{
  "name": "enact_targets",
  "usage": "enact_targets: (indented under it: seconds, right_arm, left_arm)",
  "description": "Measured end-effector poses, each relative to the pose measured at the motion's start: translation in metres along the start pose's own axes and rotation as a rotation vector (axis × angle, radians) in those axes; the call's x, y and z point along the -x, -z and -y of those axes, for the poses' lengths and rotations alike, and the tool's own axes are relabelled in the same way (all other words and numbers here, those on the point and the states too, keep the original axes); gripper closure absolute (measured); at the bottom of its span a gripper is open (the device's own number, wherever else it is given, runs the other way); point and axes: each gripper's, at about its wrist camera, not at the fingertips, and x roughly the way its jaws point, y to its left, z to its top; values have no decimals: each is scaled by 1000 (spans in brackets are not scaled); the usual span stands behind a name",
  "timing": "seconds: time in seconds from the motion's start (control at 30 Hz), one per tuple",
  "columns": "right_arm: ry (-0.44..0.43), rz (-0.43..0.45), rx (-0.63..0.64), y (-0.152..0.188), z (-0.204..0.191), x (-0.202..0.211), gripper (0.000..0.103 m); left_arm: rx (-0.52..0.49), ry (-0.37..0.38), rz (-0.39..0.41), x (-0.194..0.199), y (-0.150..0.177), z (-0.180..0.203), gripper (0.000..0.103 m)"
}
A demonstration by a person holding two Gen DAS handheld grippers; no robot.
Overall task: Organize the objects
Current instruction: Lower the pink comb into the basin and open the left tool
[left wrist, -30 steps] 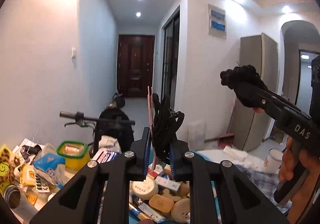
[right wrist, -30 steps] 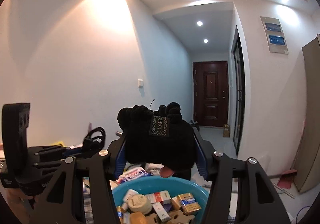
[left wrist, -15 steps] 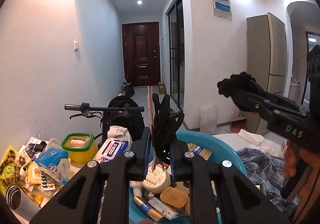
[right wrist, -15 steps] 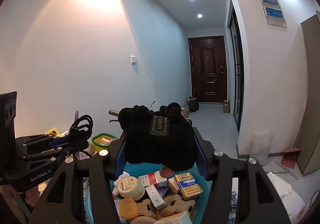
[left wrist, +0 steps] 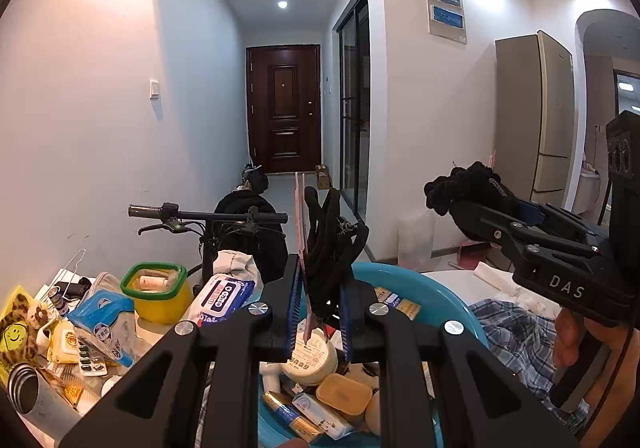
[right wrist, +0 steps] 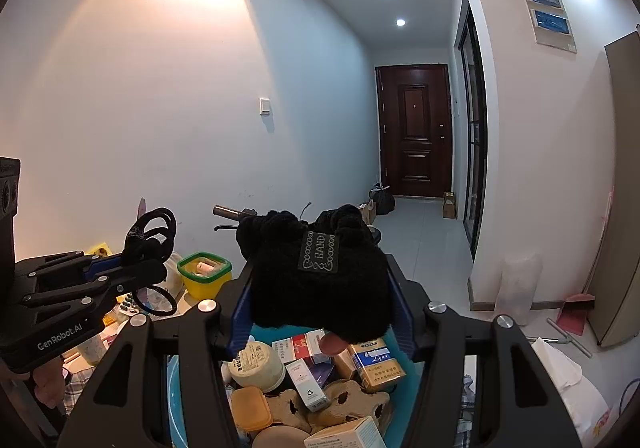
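Note:
My left gripper [left wrist: 318,290] is shut on a bundle of black hair ties [left wrist: 332,236] on a pink card, held above a blue basin [left wrist: 416,288]. The bundle also shows in the right wrist view [right wrist: 150,236]. My right gripper [right wrist: 318,288] is shut on a black knitted item [right wrist: 316,276] with a "HAND" label, held above the same basin [right wrist: 176,380]. It also shows in the left wrist view [left wrist: 468,187]. The basin holds several small boxes, a white jar [right wrist: 256,362] and a tan soap case [right wrist: 250,408].
To the left lie a yellow tub with a green rim [left wrist: 160,292], a wet-wipes pack [left wrist: 224,296], blister packs and pouches. A plaid cloth [left wrist: 516,332] lies on the right. A scooter handlebar [left wrist: 200,213] stands behind. A hallway and a fridge [left wrist: 536,115] lie beyond.
Both grippers have tilted downward and lowered toward the basin, so more of the basin and clutter shows. Both still hold their items.

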Motion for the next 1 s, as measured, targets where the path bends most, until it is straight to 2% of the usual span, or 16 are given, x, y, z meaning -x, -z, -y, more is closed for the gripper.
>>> enact_targets:
  seconds: [1.0]
  right_arm:
    - [-17,8,-5,5,0,3,47]
  left_arm:
    - [-2,-2,-13,-4,4,-1,87]
